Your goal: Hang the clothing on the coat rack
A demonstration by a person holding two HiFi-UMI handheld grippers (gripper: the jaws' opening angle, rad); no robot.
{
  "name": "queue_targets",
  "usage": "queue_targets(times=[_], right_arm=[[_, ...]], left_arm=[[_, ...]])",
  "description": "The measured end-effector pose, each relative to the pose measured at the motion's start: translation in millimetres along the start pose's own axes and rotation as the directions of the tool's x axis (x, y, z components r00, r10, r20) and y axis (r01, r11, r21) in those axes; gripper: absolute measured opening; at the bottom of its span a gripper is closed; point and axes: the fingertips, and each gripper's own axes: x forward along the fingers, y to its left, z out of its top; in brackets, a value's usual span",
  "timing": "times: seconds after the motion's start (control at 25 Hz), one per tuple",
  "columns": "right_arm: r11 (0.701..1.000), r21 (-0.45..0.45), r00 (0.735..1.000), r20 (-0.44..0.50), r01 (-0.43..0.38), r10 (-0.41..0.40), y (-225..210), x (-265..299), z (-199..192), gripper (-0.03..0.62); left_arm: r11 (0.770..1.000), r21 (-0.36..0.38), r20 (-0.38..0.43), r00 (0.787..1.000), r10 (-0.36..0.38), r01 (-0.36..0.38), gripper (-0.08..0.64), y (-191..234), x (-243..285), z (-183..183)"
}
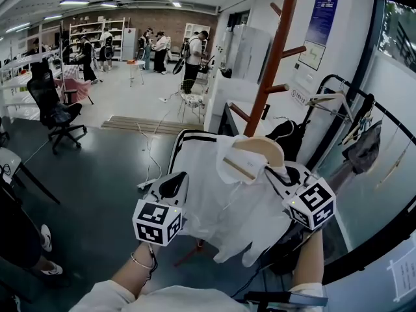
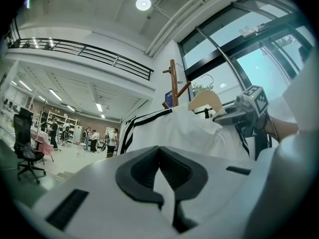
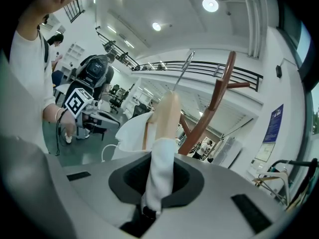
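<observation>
Clothing on hanger | left gripper, right gripper pinch it | coat rack beyond

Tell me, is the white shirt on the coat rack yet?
Not yet. The left hand-held gripper and right hand-held gripper hold the white shirt, on its hanger, off the coat rack.

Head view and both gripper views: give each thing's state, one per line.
white shirt: draped on hanger, held aloft
wooden hanger: inside white shirt, not on rack
coat rack: upright, visible pegs bare
left gripper: shut on white shirt
right gripper: shut on white shirt
</observation>
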Motion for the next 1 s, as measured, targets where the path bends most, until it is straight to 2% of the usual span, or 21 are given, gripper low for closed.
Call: queue_targets(times=[0.48, 1.0], right_arm=[[0.999, -0.042, 0.999, 0.045, -0.01, 0.012, -39, -3, 14, 0.048], [0.993, -0.037, 0.99, 0.082, -0.111, 0.114, -69, 15, 19, 0.046]], left_arm=[[0.999, 0.034, 0.0, 1.0, -0.002, 0.002, 0.008, -12, 19, 4], [0.998, 0.036, 0.011, 0.998, 0.058, -0.058, 0.008, -8, 29, 5]])
